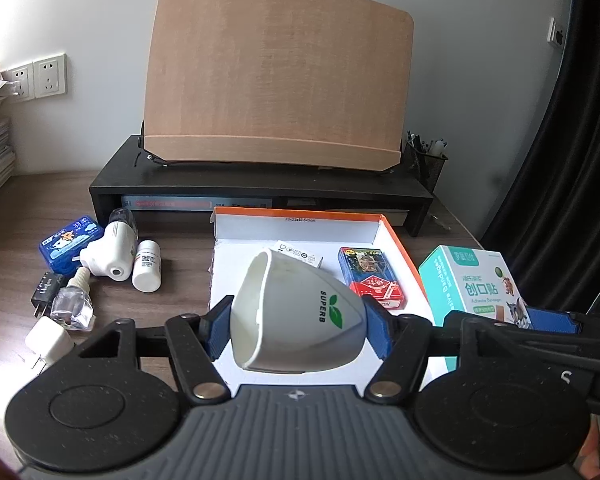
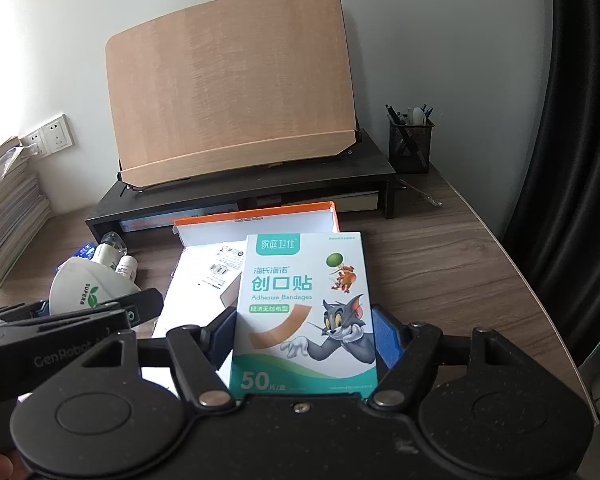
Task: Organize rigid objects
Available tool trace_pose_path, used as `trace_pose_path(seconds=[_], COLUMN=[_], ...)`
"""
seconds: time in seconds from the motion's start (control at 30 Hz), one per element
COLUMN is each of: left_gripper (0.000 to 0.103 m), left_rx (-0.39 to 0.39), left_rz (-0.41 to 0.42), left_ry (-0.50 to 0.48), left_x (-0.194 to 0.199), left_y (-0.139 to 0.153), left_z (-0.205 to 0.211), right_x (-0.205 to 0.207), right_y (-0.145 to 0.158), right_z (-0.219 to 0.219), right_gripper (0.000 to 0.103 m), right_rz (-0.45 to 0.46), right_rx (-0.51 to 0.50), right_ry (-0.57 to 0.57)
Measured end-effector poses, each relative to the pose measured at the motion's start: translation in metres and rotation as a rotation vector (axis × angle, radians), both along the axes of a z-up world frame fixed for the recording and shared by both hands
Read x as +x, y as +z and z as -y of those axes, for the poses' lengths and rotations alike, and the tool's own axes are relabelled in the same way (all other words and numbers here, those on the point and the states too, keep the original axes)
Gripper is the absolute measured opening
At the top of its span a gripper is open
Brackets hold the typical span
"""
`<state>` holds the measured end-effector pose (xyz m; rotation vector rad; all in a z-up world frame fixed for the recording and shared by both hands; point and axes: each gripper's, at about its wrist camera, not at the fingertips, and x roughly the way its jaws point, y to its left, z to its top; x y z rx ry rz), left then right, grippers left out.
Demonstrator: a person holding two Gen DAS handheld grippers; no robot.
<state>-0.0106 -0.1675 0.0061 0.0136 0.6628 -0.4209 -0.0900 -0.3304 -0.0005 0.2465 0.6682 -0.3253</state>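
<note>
My left gripper (image 1: pixel 296 330) is shut on a white cup (image 1: pixel 296 312) marked SUPERB, held on its side above the front of an open white box with an orange rim (image 1: pixel 400 240). The box holds a red and blue card pack (image 1: pixel 370 278) and a small white carton (image 1: pixel 300 254). My right gripper (image 2: pixel 306 338) is shut on a teal and white adhesive bandage box (image 2: pixel 306 304), held flat above the box's right side. The cup also shows in the right wrist view (image 2: pixel 88 290), and the bandage box in the left wrist view (image 1: pixel 472 284).
Left of the box on the wooden desk lie a blue case (image 1: pixel 70 248), a white plug-in device (image 1: pixel 110 254), a white bottle (image 1: pixel 147 266), a clear bottle (image 1: pixel 74 304), a black plug (image 1: pixel 46 290) and a white charger (image 1: pixel 48 342). A black riser (image 1: pixel 260 192) with a wooden board (image 1: pixel 276 80) stands behind. A pen holder (image 2: pixel 410 144) is at back right.
</note>
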Motion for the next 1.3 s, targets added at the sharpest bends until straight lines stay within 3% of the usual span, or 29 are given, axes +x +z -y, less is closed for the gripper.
trace_pose_path(seconds=[0.5, 1.3], left_gripper=[0.067, 0.067], left_rx=[-0.003, 0.029], left_rz=[-0.009, -0.093], left_ry=[0.026, 0.022], left_x=[0.003, 0.017], left_y=[-0.008, -0.021], left_z=[-0.001, -0.014], right_x=[0.008, 0.017], right_y=[-0.003, -0.023], right_z=[0.0, -0.006], right_gripper=[0.084, 0.084], right_rz=[-0.007, -0.108], right_rx=[-0.012, 0.02], right_ry=[0.041, 0.024])
